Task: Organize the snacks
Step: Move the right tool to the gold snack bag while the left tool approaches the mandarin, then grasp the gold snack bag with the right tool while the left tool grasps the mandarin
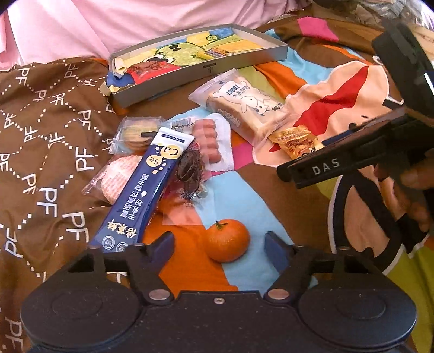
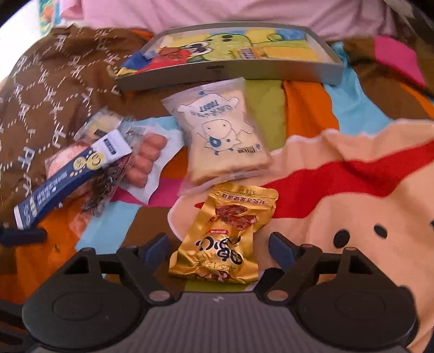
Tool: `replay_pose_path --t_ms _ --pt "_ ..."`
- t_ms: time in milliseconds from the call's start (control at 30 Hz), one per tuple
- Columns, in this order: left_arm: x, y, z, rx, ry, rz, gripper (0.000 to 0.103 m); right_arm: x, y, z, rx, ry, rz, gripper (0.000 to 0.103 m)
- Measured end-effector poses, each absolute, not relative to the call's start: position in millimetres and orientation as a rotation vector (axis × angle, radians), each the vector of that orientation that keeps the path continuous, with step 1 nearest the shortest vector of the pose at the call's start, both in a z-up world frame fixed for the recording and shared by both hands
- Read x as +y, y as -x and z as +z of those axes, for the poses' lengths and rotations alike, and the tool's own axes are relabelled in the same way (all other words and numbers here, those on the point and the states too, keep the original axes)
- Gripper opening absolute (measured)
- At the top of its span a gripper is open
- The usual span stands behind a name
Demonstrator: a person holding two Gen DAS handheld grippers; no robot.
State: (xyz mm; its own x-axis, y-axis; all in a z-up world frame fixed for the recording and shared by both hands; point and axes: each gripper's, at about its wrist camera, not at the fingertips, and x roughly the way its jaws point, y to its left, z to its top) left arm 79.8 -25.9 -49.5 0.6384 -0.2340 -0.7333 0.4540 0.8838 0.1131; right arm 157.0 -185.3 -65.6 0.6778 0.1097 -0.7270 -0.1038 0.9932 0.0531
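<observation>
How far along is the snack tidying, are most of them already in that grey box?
Barely started. The grey box holds only a red packet. Neither open gripper holds anything: the left gripper brackets the mandarin, the right gripper the gold packet. The toast bag, sausages and blue stick pack lie outside.

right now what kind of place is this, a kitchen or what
Probably a bed or sofa at home, not a kitchen: the snacks lie on a soft cartoon-print blanket, a brown patterned quilt beside it, pink bedding behind the box.
</observation>
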Motion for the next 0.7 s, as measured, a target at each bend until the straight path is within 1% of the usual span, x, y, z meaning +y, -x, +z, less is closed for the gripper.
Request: replay_pose_path --t_ms 33,67,100,167,200,367,500,700 --pt "-25 -81 -49 0.787 -0.291 -0.409 0.059 -186 -155 -67 0.81 -0.004 0.123 0.082" --pt "-25 -81 -49 0.79 -0.28 -0.414 0.054 -186 -153 -67 0.804 0.004 0.126 0.079" --pt "-24 -82 -49 0.794 -0.269 -0.417 0.052 -186 -150 -68 0.796 0.008 0.133 0.076" --pt "-23 -82 -50 0.801 -0.247 -0.417 0.044 -189 -144 -67 0.786 0.005 0.149 0.067" --pt "-23 -83 -50 0.807 -0.235 -0.418 0.041 -190 -142 -67 0.782 0.002 0.153 0.067" --pt "-21 -83 -50 0.825 -0.173 -0.397 0.039 -197 -132 -64 0.79 -0.022 0.178 0.063" --pt "-23 -81 -48 0.838 -0.127 -0.397 0.039 -198 -116 -62 0.809 -0.002 0.211 0.063" --pt "-32 -72 -46 0.839 -0.132 -0.439 0.039 -199 -92 -59 0.846 0.039 0.277 0.064"
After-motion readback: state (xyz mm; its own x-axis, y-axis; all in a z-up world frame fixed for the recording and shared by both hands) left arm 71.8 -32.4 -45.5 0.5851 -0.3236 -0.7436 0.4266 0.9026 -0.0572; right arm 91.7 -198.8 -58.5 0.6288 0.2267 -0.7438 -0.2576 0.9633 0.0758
